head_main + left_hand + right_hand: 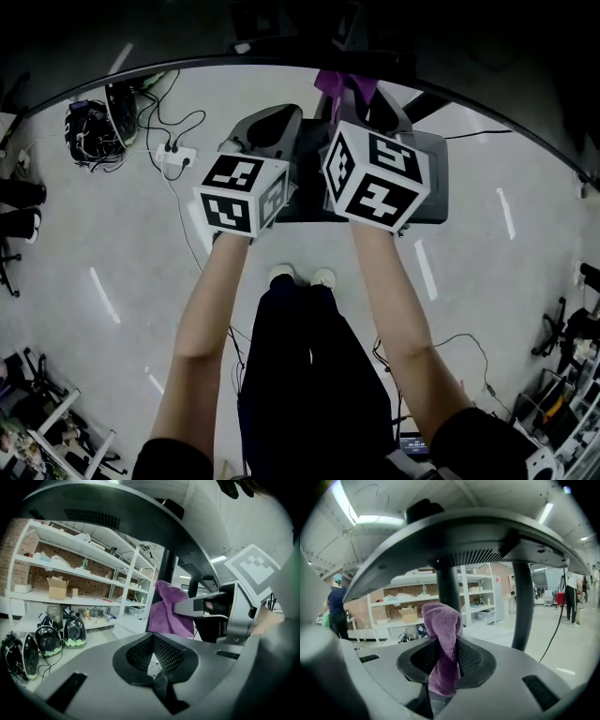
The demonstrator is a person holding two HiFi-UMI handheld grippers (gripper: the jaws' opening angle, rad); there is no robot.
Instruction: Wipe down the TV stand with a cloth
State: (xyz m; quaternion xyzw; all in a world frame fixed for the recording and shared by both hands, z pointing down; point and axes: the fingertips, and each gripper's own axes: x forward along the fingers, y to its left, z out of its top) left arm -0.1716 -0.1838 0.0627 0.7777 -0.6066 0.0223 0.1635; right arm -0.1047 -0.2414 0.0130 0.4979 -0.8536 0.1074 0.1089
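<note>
Clamping the purple cloth [441,617], the right gripper [442,645] has its jaws pressed together on the fabric, which stands up out of them in a bunched fold and runs down between the mesh pads. The left gripper [152,638] has its jaws brought together at the tips with nothing between them; only a narrow wedge of light shows behind the pads. Both grippers are held side by side in front of the person, about level, their marker cubes close together in the head view. The cloth is in the air at the right gripper's tip, near a dark upright post of the TV stand [448,585]; whether it touches the post I cannot tell. A second post stands to the right, and a broad grey curved panel spreads overhead in both gripper views. Under the grippers a flat grey base lies on the pale floor [112,244], with the person's shoes [302,276] just at its near edge. A power strip [178,157] with cables lies on the floor to the left. White shelving [70,573] with boxes lines the brick wall behind.
</note>
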